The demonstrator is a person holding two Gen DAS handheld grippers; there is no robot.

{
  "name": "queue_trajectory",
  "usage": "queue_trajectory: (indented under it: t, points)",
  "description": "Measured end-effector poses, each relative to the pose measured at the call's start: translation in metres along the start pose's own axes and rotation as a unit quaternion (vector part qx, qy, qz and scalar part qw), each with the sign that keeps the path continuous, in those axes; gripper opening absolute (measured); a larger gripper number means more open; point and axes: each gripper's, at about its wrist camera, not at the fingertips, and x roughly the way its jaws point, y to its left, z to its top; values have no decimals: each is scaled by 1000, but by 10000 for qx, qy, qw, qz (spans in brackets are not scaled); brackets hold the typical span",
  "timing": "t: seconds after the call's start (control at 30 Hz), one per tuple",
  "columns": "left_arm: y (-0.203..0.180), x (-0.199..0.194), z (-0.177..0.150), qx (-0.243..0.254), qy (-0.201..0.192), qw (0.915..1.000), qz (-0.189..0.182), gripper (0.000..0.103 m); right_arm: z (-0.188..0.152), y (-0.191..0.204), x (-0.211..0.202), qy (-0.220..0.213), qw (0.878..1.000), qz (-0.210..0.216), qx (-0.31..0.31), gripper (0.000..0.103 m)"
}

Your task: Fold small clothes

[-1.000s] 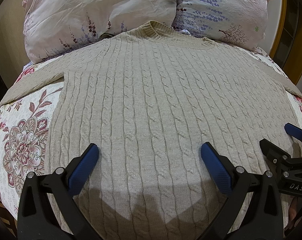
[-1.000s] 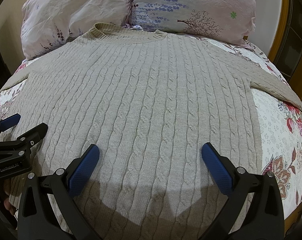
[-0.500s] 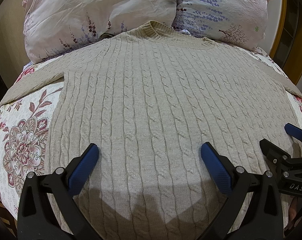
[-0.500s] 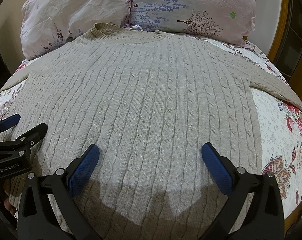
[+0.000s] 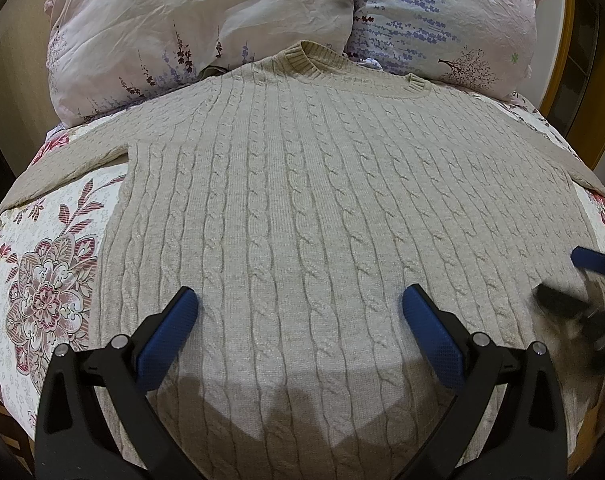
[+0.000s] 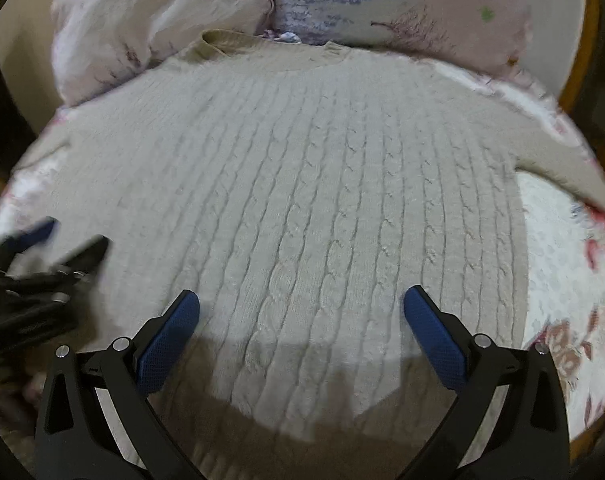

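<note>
Blue-padded fingers (image 5: 170,332) of the left gripper (image 5: 296,312) stand spread wide with nothing between them, poised over the lower body of the beige cable-knit sweater (image 5: 322,200). From the left wrist view, the sweater lies flat and face-up, spread across the floral bedspread (image 5: 42,272), its ribbed collar (image 5: 302,58) at the far end touching the two pillows. One pillow (image 5: 182,20), pale pink with lavender sprigs, sits behind the sweater's collar to the left; the other pillow (image 5: 442,12), printed with purple stems and a small tree, sits behind it to the right. One sleeve (image 5: 74,160) runs off the sweater's body toward the left edge of the bedspread. At the sweater's right edge, the right gripper (image 5: 574,280) shows as a motion-blurred dark shape with one blue pad visible.

From the right wrist view, which is blurred throughout, the right gripper (image 6: 300,312) also has its fingers (image 6: 434,336) released and wide apart, holding nothing, above the sweater (image 6: 322,180) near its hem. The collar (image 6: 222,42) again meets the pillows (image 6: 382,4) at the far end. A sleeve (image 6: 562,168) extends off the sweater's right side over the bedspread (image 6: 562,264). Beside the sweater's left edge, the left gripper (image 6: 58,240) appears as a smeared black form with a blue tip, its fingers apart over the knit.
</note>
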Motion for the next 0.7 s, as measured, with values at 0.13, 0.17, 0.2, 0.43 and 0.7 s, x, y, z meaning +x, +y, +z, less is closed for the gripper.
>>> queue_trajectory:
  t: [0.13,0.17,0.2,0.43,0.7]
  points:
    - [1,0,1,3,53,10000,9,101,27,-100,-40,-798,9852,-308,1488,102]
    - [1,0,1,20,64,10000,-3,101,33,-143,-50,-1004,9723,-465,2059,99]
    - [-2,2,4,43,80,10000,-27,101,36,-189,-58,-1148,9545,-614,2684,89]
    - [32,-8,18,-696,-3,9964,-477,101,-7,-398,-71,-1566,7973,-583,5800,70]
    - [117,-27,41,-1885,-291,9816,79,101,-11,-447,-47,-1711,7709,-409,6122,8]
